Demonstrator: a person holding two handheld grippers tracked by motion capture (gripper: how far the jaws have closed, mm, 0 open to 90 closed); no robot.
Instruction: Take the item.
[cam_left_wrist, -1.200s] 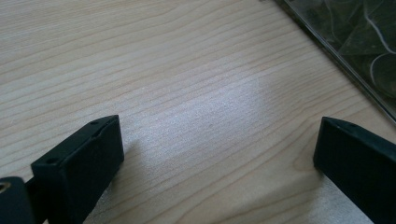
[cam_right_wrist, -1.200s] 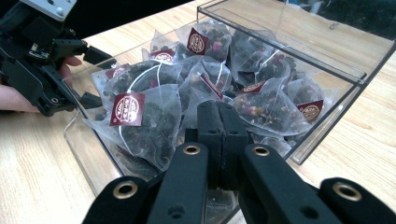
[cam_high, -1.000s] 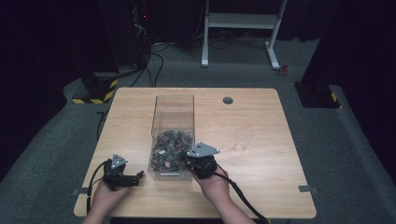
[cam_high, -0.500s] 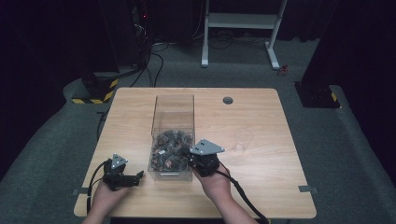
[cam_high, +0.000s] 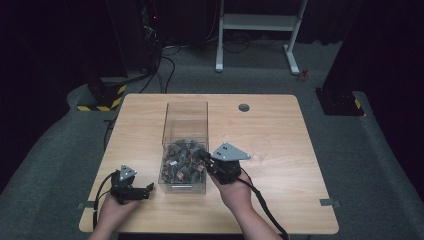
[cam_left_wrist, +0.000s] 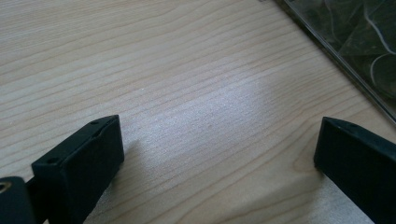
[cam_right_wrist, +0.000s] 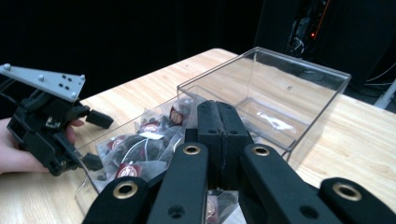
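My right hand-held gripper (cam_high: 201, 155) hung over the near end of the clear box (cam_high: 185, 120). Its two jaws were pressed flat together, and I could not see anything caught between them. The tea bags (cam_high: 179, 162) lay in a loose pile at the near end of the box, right under those jaws. The far end of the box had only a few bits in it.

My left hand-held gripper (cam_high: 146, 189) rested low on the desk (cam_high: 280, 130), just beside the box's near left corner. Its jaws stood wide apart with bare wood between them, so it held nothing.

I judged the step in hand was to pick one tea bag out of the pile. To do that well, I thought I should first open the right jaws. Then I should pick a bag that lay on top, not one stuck under the others. I should go down slowly and straight, and stay away from the clear wall so I did not bump it. I should pinch the bag by its soft middle and squeeze gently, because the little packets looked thin and slippery. The box looked light and might slide. I thought the left hand-held gripper could lean on the box wall to hold it steady.
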